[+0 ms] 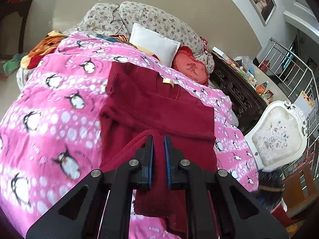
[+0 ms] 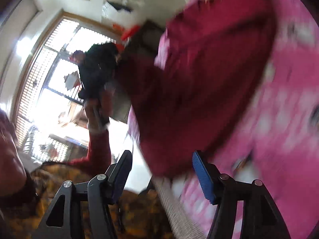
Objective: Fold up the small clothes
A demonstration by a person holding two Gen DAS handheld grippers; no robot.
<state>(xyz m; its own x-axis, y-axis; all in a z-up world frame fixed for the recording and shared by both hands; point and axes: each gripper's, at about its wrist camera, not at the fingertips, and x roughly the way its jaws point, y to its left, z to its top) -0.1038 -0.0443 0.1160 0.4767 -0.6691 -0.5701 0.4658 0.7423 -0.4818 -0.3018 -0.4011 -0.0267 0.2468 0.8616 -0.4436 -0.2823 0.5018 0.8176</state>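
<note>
One left tool [image 1: 158,139] pinches the red garment's [image 1: 159,107] 6 o'clock edge for folding; right tool [image 2: 162,159] gapes wide, holding nothing.

A red heart-shaped cushion [image 1: 189,67] on the bed carries one large embroidered Chinese character, with a line of small lettering beneath it too tiny to read. The pink penguin blanket [image 1: 59,103] has small printed words beside the penguins, blurred beyond reading.

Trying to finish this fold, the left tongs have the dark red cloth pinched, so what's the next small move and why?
Probably carry the left tongs forward over the dark red garment and lay the pinched edge down: the rest lies flat on the pink penguin blanket, while the right tongs are open and hold nothing.
</note>
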